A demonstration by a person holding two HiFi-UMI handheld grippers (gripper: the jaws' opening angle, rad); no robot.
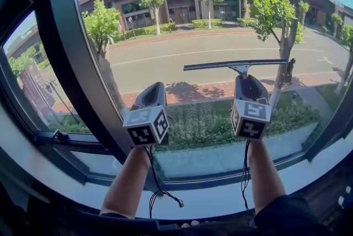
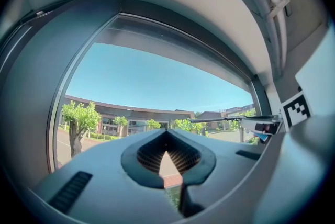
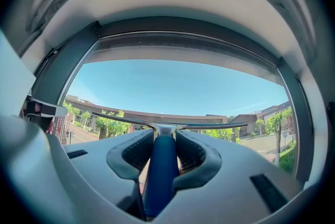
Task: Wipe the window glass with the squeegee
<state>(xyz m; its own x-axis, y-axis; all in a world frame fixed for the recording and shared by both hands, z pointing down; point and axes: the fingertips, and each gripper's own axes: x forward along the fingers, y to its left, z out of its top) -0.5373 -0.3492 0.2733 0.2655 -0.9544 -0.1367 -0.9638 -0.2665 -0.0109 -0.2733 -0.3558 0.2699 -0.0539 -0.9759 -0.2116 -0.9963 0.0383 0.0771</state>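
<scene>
Squeegee (image 1: 237, 65) is up at the window glass (image 1: 182, 14), mid-pane toward the rt side. Blade is level across the pane, prob. so the rubber meets the glass along its full length; actual contact can't be confirmed. Right gripper (image 3: 159, 136) pinches the blue handle, fingers clamped either side, handle running straight back btw them for a firm pull. Left gripper (image 2: 166, 134) hangs just beside, lower left, fingers pressed together on nothing: idle, out of the blade's way.
</scene>
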